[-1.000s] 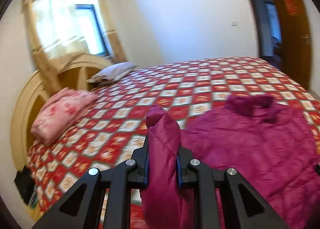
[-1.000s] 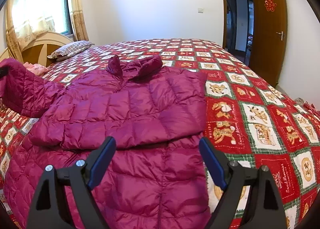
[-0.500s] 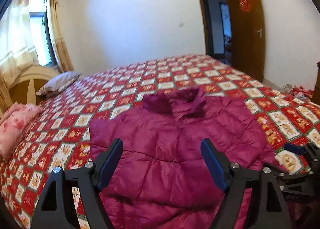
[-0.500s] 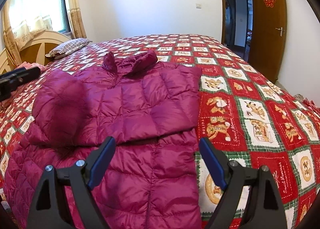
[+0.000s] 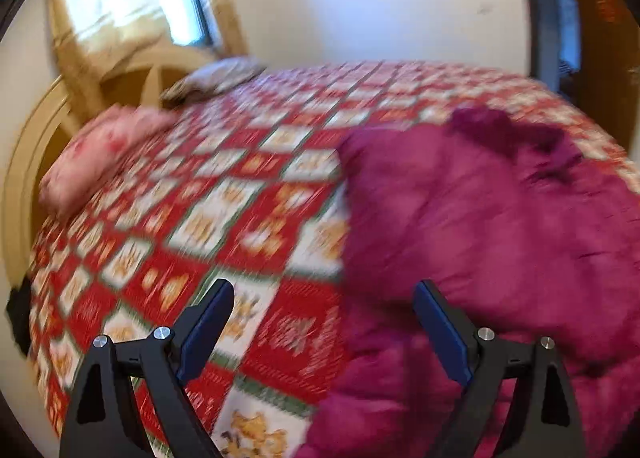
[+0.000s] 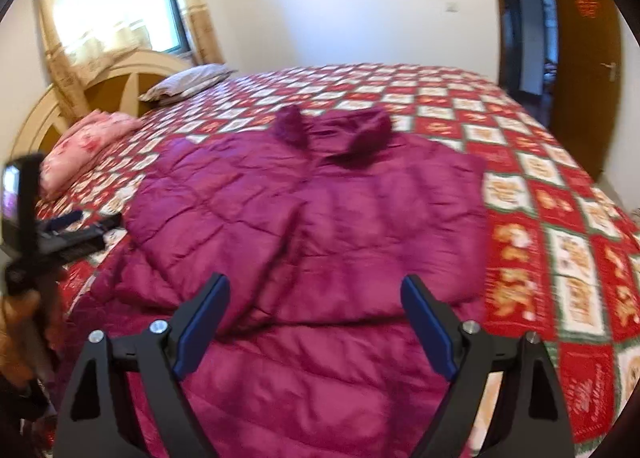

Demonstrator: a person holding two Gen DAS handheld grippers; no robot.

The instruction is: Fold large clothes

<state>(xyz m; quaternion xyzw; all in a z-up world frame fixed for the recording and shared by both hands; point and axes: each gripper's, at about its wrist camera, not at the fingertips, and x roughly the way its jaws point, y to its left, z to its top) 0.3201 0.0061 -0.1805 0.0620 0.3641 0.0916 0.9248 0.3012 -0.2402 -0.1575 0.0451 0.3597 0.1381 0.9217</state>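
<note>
Magenta quilted down jacket lies flat on the bed, collar toward the far wall, hem end nearest the cameras. Both sleeves are folded in across the chest; the folded upper layer ends in a crosswise edge, with the lower body of the jacket spread below it.

Right gripper — jaws spread wide, nothing between them. It hangs over the lower part of the jacket, pointing up the garment's middle toward the collar. Contact with the fabric cannot be told from this view.

Left gripper — jaws also spread wide, holding nothing. Left wrist view is motion-blurred. It sits at the jacket's left edge: one finger over the bare bedspread, the other over the magenta fabric. In the right wrist view the left gripper shows at the far left, beside the jacket's left side, low over the bed, with a hand on its handle.

Bedspread is a red, white and green patchwork with small figure prints. At the head of the bed: a pink floral pillow and a grey striped pillow against a curved cream headboard. Curtained window behind it. Brown wooden door stands open on the right.
</note>
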